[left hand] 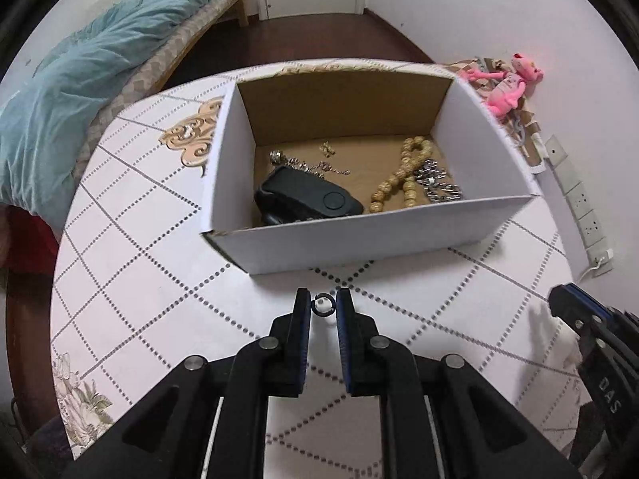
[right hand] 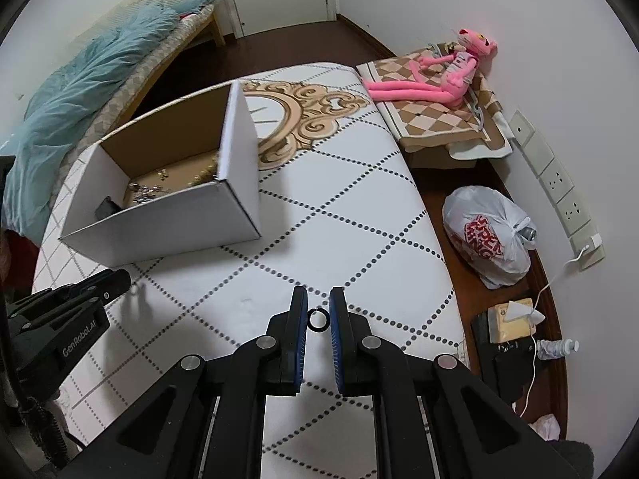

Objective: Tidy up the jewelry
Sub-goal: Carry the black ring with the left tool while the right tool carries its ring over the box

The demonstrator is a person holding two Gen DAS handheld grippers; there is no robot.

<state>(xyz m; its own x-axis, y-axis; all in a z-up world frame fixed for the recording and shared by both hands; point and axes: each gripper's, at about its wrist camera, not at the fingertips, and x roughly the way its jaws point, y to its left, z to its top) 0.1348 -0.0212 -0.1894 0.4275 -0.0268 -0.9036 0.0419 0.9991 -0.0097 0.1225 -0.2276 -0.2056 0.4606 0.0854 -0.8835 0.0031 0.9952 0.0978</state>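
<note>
My left gripper is shut on a small black open ring, pinched between its fingertips above the white patterned table. Just beyond it stands an open white cardboard box. The box holds a tan bead bracelet, a silver chain, a thinner chain, small gold pieces and a black case. My right gripper is shut on a second black ring, to the right of the box and nearer the front.
A pink plush toy lies on a checkered cloth at the table's far right. On the floor to the right are a white plastic bag, a tissue pack and a cable. A bed with a teal blanket lies to the left.
</note>
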